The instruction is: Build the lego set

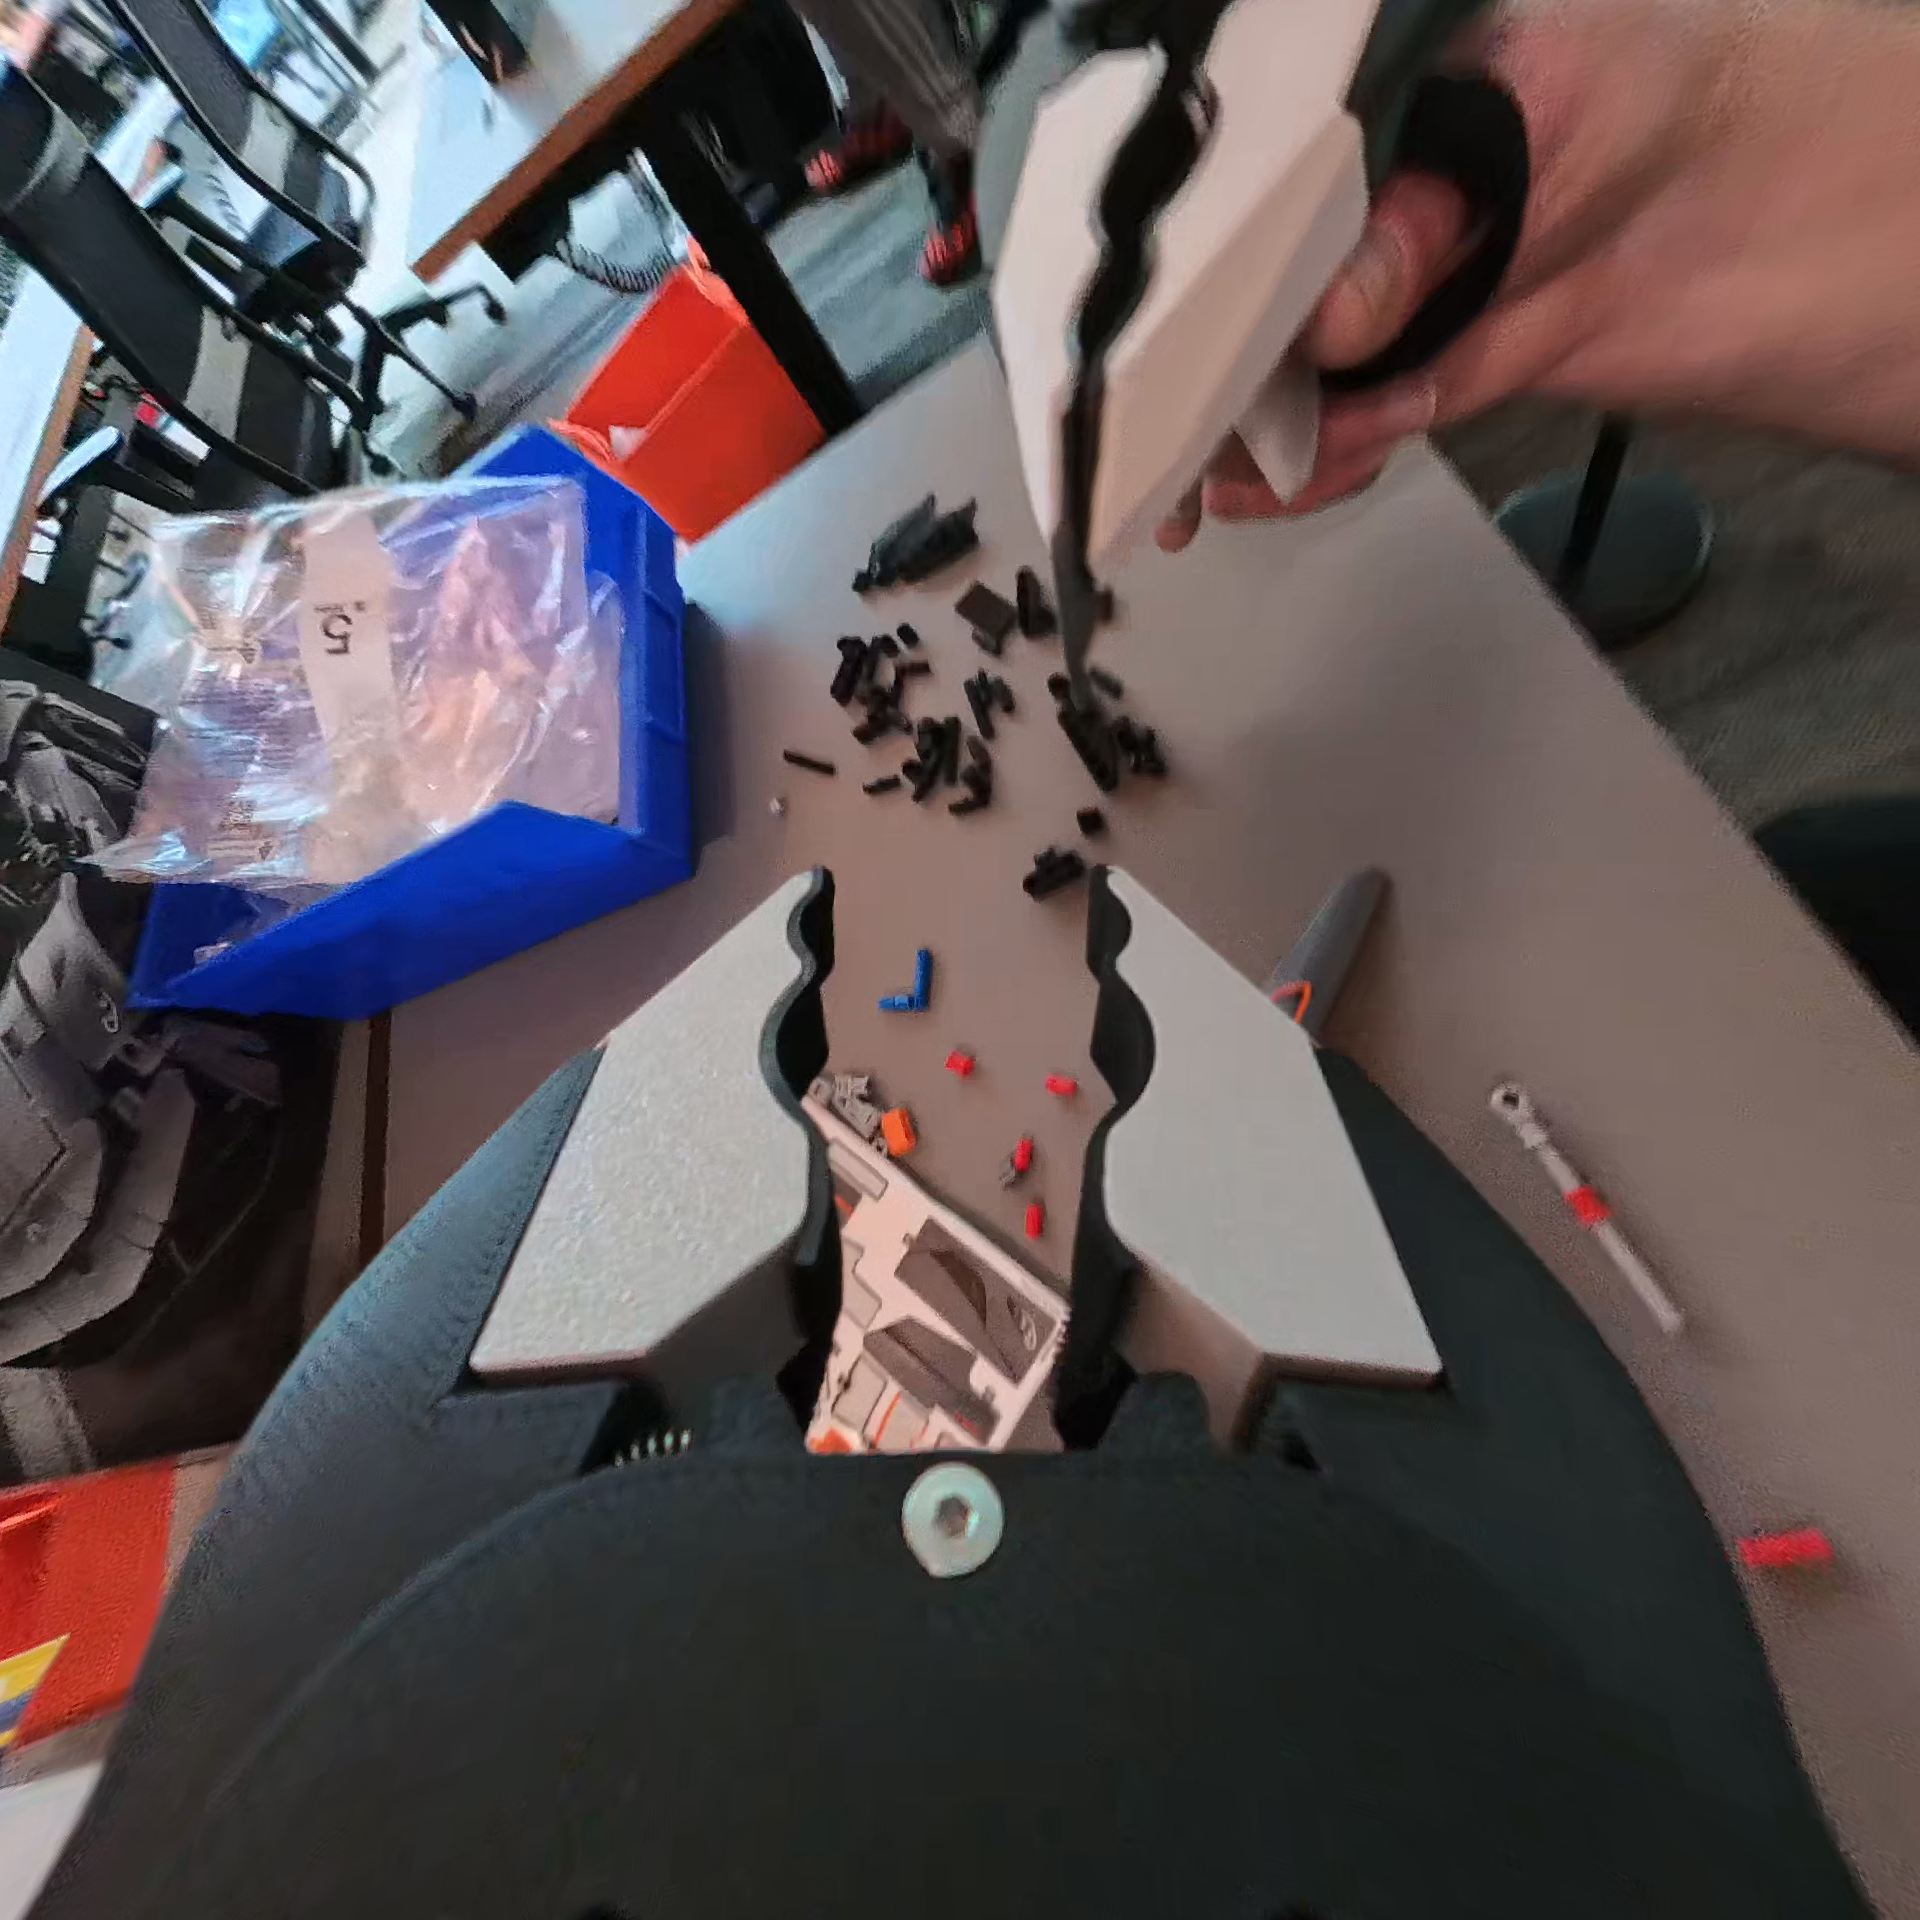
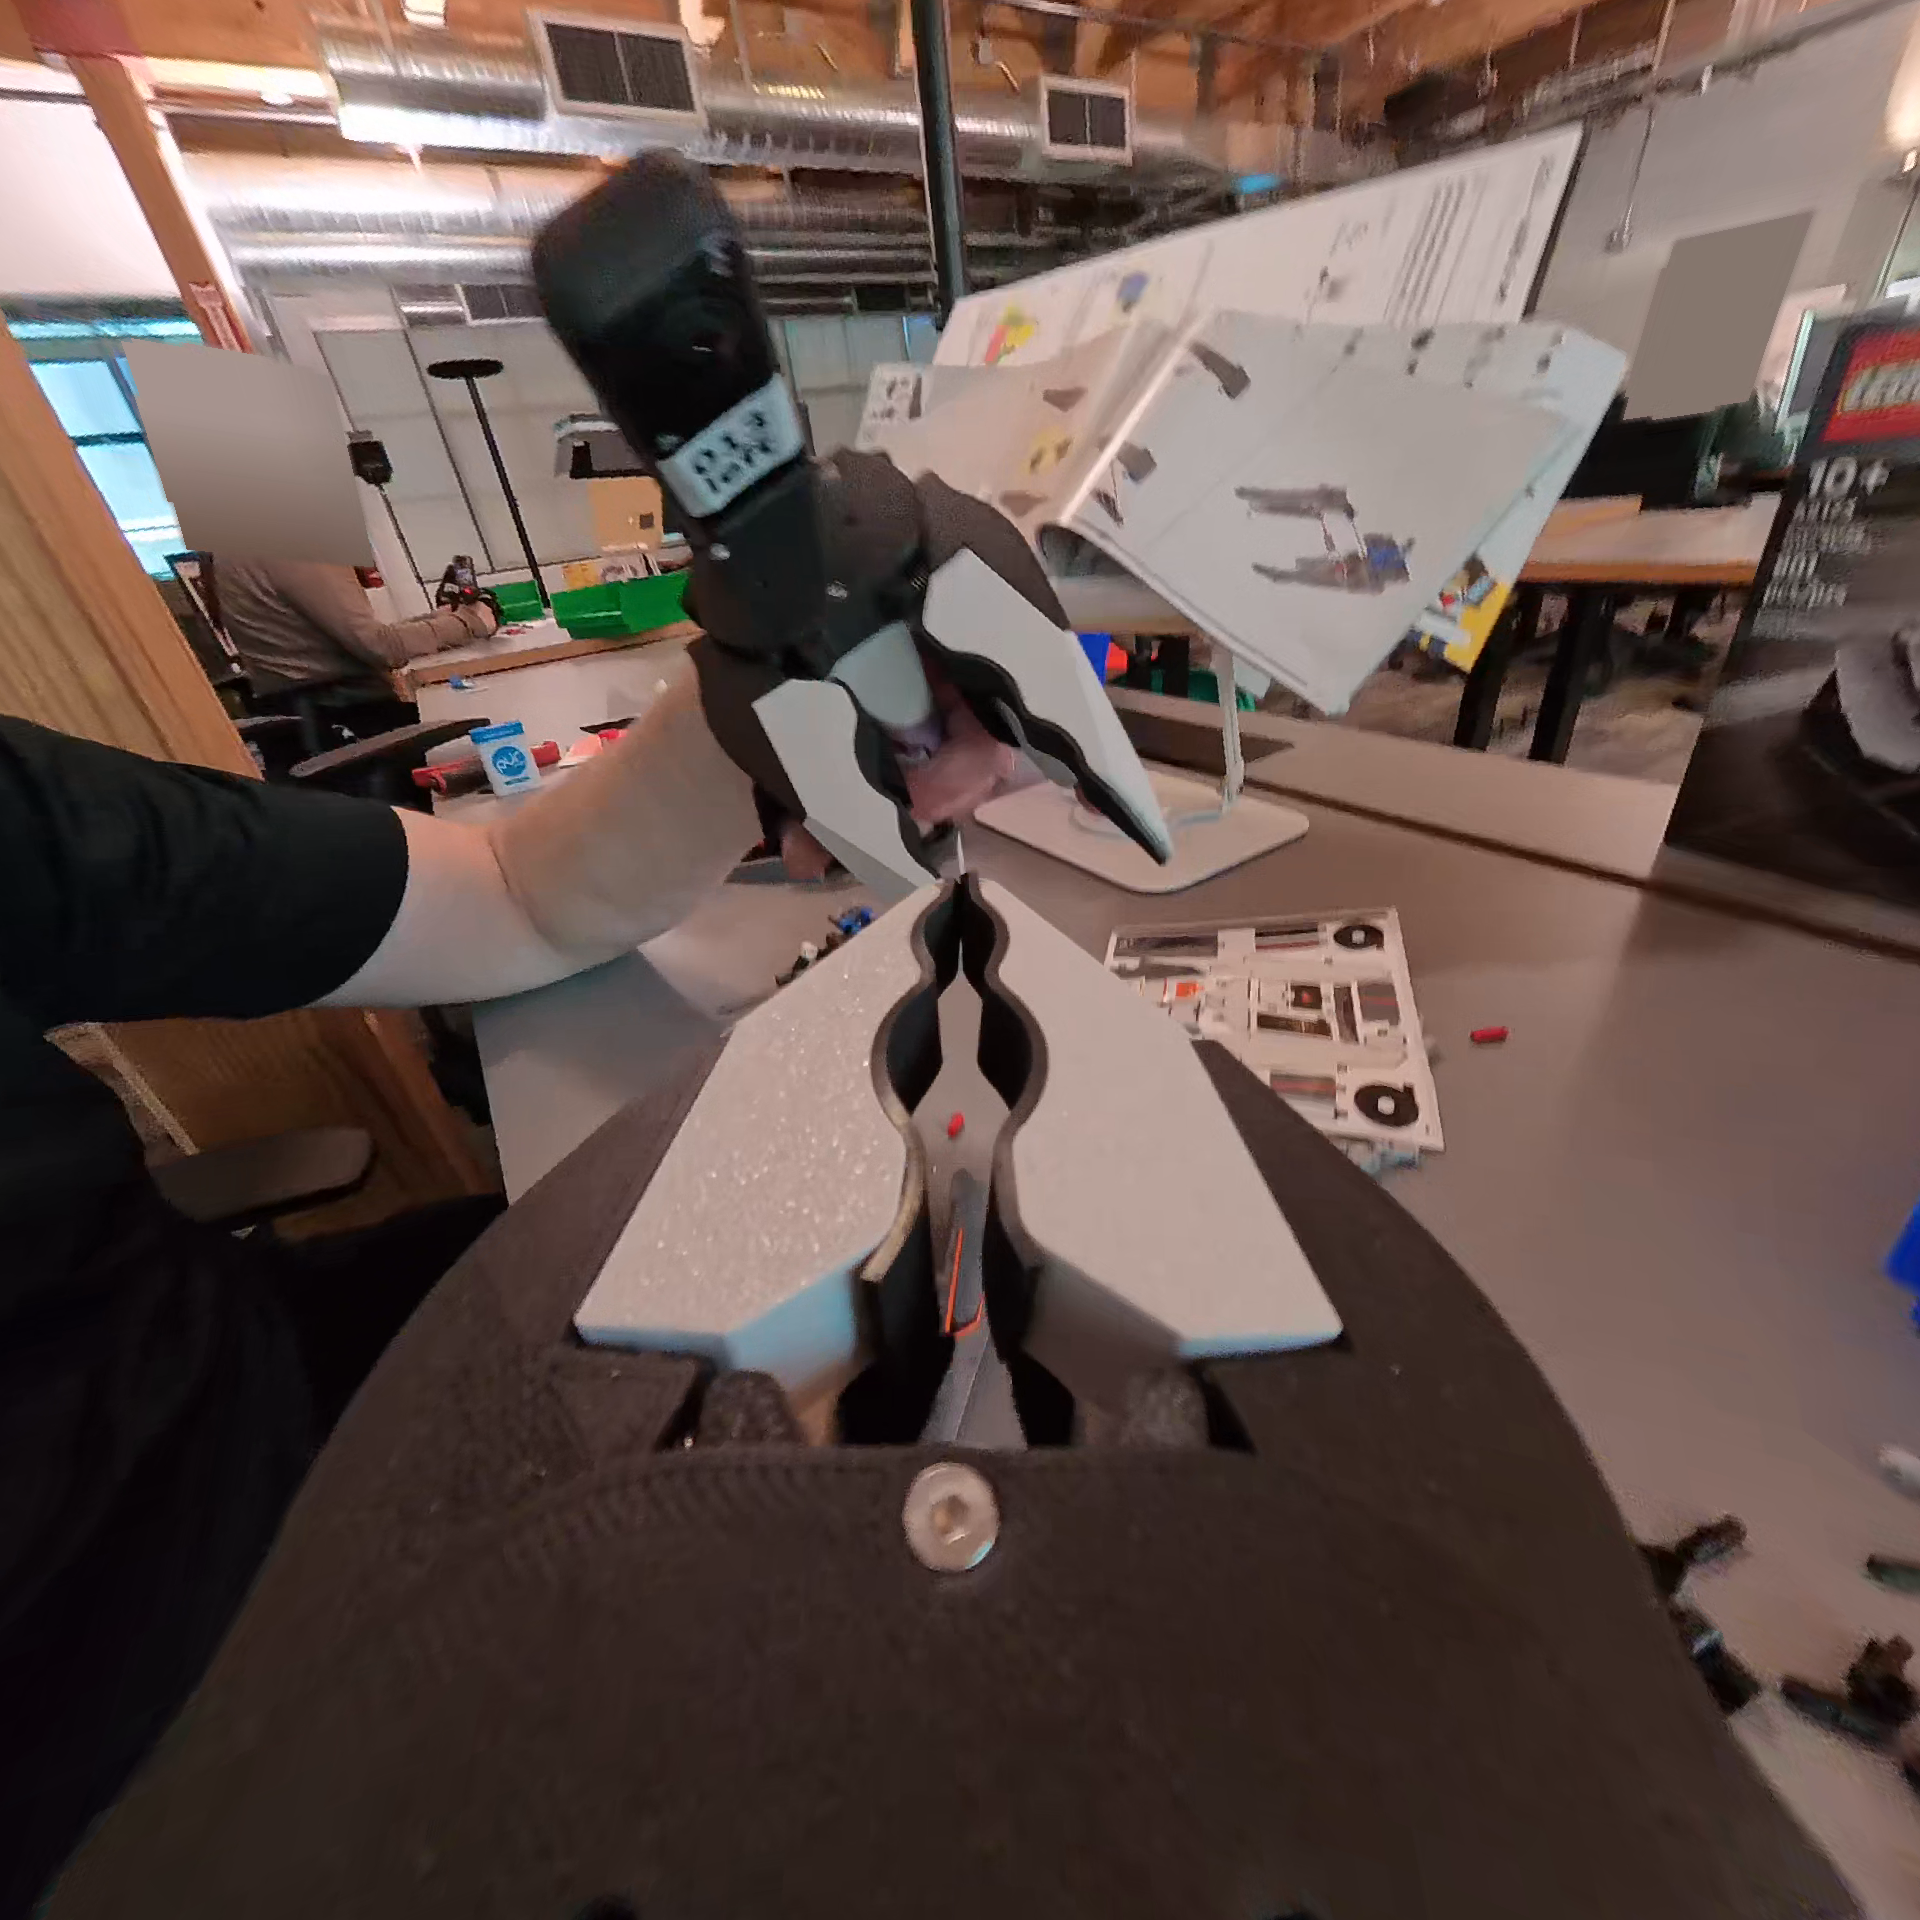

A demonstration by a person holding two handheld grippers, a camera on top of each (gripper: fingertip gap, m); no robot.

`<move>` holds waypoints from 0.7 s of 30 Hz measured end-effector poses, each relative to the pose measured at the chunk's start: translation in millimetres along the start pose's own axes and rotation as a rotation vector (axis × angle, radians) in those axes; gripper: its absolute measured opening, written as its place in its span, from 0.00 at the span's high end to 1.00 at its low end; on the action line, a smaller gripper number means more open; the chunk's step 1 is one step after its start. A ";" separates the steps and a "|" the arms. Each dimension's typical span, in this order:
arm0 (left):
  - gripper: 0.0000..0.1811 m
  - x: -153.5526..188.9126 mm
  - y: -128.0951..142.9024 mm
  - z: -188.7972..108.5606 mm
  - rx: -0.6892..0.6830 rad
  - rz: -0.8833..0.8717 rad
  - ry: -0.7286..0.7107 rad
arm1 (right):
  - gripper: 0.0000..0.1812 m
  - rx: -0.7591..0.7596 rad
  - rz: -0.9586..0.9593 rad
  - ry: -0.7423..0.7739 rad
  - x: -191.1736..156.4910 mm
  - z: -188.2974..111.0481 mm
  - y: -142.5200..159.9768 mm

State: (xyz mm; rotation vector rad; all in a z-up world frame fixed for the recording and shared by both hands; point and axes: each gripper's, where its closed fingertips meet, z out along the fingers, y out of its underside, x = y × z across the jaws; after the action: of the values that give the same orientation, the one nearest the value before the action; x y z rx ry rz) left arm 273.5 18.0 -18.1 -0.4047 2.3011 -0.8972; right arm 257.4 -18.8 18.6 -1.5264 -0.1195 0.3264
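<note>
My left gripper (image 1: 961, 888) is open and empty above the grey table (image 1: 1403, 727); a blue L-shaped piece (image 1: 912, 985) and small red pieces (image 1: 961, 1062) lie on the table below its fingers. It also shows in the right wrist view (image 2: 1039, 862), open, held by a hand. My right gripper (image 2: 961, 883) is shut. In the left wrist view its tips (image 1: 1075, 665) reach down into a scattered pile of black pieces (image 1: 935, 738). Whether it holds a piece I cannot tell.
A blue bin (image 1: 416, 935) with plastic bags and an orange bin (image 1: 707, 405) stand left. A sticker sheet (image 2: 1299, 1018), a grey and orange tool (image 1: 1330, 956), a white rod with a red piece (image 1: 1579, 1205), an instruction booklet on a stand (image 2: 1299, 488) and a dark box (image 2: 1829, 623) are around. The tips of one gripper are about 6 cm away from the tips of the other.
</note>
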 end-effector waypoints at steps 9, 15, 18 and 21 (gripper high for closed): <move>0.73 56.7 89.4 17.1 -0.277 0.070 0.282 | 1.00 -0.036 0.131 0.003 -2.3 -18.6 42.6; 0.76 68.9 110.5 24.9 -0.286 0.058 0.325 | 1.00 -0.014 0.232 -0.016 -1.8 -18.7 62.2; 0.78 72.0 108.4 27.7 -0.243 0.046 0.316 | 1.00 -0.027 0.239 -0.006 -3.5 -16.2 64.6; 0.80 78.1 100.4 29.3 -0.188 0.022 0.320 | 1.00 -0.029 0.255 -0.003 -2.8 -13.3 65.6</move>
State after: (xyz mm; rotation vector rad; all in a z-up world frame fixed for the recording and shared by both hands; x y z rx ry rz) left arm 228.1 38.2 -138.9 -0.3335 2.6905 -0.7837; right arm 249.6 -31.7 -46.6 -1.5721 0.0694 0.5319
